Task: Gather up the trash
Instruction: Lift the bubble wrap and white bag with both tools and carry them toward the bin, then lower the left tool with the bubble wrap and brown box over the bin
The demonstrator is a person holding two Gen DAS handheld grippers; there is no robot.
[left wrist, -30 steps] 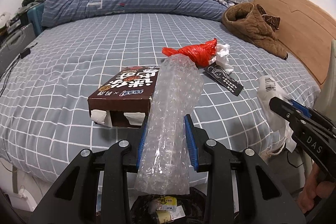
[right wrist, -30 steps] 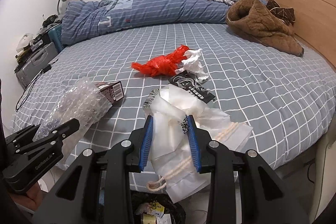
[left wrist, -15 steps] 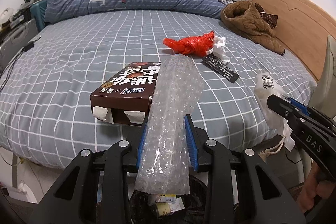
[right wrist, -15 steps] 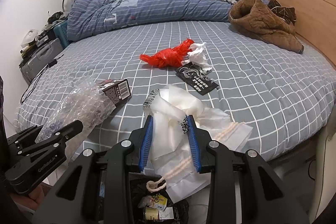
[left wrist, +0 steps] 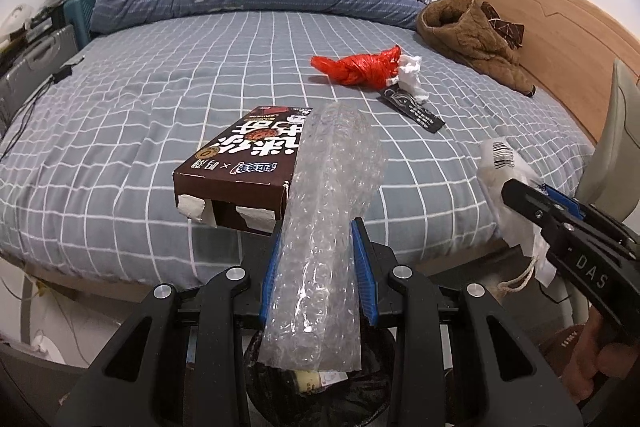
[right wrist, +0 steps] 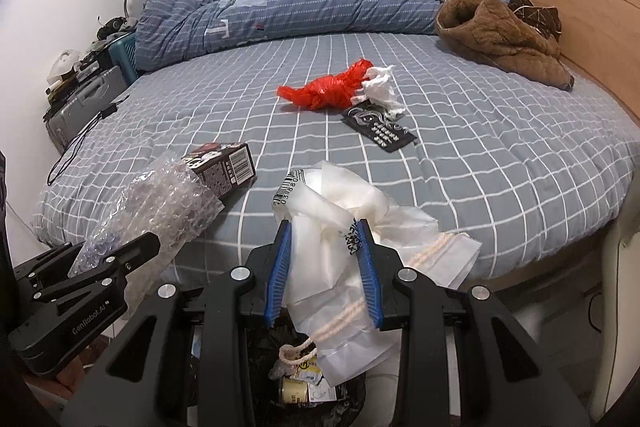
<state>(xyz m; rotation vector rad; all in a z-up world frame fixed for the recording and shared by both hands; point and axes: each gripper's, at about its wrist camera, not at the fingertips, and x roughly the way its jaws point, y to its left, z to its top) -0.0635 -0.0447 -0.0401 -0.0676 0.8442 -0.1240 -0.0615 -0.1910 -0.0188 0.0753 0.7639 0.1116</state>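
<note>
Both claws have drawn back over the bin [right wrist: 304, 387], left claw [left wrist: 318, 267] grasping bubble wrap [left wrist: 324, 227], right claw [right wrist: 326, 267] grasping bags [right wrist: 344, 227]; loose ends may catch the rim and spill.

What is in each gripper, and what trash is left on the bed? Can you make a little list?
left gripper: shut on bubble wrap
right gripper: shut on white bag
below both: bin with trash already in it
left on bed: brown box, red bag, tissue, black card
not trash: brown coat, near the headboard
</note>
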